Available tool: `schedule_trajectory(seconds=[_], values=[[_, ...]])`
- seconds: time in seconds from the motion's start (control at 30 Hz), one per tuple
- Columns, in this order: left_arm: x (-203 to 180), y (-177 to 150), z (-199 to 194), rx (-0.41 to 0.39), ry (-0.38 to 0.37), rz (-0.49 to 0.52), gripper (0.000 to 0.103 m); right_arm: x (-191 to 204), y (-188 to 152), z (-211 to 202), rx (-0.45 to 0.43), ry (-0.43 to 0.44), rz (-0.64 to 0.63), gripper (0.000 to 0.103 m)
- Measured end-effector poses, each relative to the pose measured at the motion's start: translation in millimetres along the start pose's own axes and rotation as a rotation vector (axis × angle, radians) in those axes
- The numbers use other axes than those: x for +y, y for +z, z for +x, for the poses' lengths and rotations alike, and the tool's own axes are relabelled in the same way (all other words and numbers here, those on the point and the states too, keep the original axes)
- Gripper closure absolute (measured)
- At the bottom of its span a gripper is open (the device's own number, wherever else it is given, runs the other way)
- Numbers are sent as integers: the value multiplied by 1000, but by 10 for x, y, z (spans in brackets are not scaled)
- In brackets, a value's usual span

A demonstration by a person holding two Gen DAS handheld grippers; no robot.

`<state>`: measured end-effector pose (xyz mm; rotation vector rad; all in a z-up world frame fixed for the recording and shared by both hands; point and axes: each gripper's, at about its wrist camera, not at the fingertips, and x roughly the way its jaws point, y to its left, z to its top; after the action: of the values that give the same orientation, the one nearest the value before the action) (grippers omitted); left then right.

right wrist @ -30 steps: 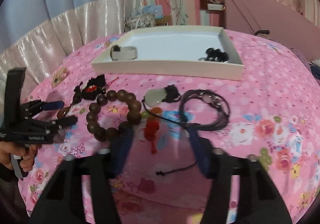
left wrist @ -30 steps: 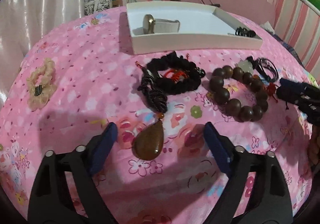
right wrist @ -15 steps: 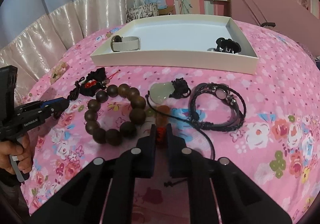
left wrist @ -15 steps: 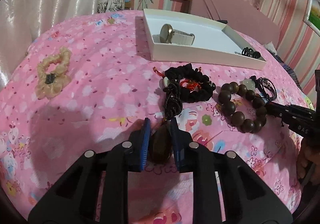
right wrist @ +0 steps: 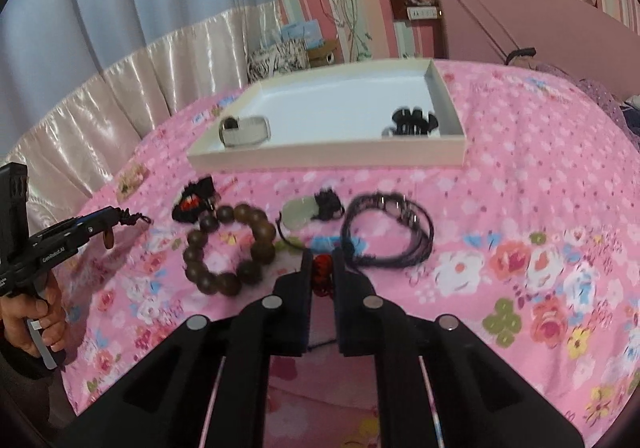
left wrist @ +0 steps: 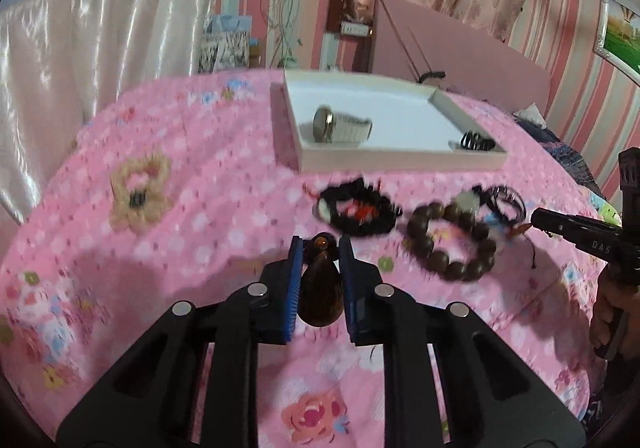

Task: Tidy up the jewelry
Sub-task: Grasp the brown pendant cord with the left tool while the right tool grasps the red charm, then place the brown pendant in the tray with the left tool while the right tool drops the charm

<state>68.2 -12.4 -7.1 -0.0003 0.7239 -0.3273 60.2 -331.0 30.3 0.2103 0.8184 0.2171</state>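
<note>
With the left gripper (left wrist: 320, 252) clamped on the brown pendant (left wrist: 321, 298) and the right gripper (right wrist: 322, 262) clamped on the red tassel (right wrist: 322, 273), both trailing cords could snag the bead bracelet (right wrist: 229, 248) ahead, dragging it short of the tray (right wrist: 328, 158) beyond.

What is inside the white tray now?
The tray holds a watch at its left end and a black hair clip at its right. Its near wall hides the floor just behind it, so anything there cannot be seen.
</note>
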Motion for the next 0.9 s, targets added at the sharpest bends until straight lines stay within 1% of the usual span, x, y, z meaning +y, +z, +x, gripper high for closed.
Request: schedule_trajectory(seconds=[0.17,0.27,0.4,0.5,0.53,0.67,0.73,0.83,0.9], values=[[-55,284,15,-51,-3,10,88,20,184,-59,-44,9,-4,94],[-104,478,67,-79,-5,22,89,26,391,-79,-87,-2,-21,94],[-204,793,261,-102,-13,31,89,39,730,-57,-148,-17,-33,94],[-294,982,441,-105,-35,24,94,58,983,32,-179,-25,-45,94],[-319,1018,487,-103,-39,26,94,59,1050,79,-183,-28,-47,94],[-501,1160,722,-107,-40,51,94,57,1228,303,-172,-21,-41,94],[-565,1214,877,-100,-64,48,94,71,1285,466,-159,-26,-54,94],[-652,1224,1129,-74,-86,43,95,28,1297,728,-121,-33,-50,94],[-694,1199,1289,-54,-87,42,95,-29,1271,913,-94,-38,-43,94]])
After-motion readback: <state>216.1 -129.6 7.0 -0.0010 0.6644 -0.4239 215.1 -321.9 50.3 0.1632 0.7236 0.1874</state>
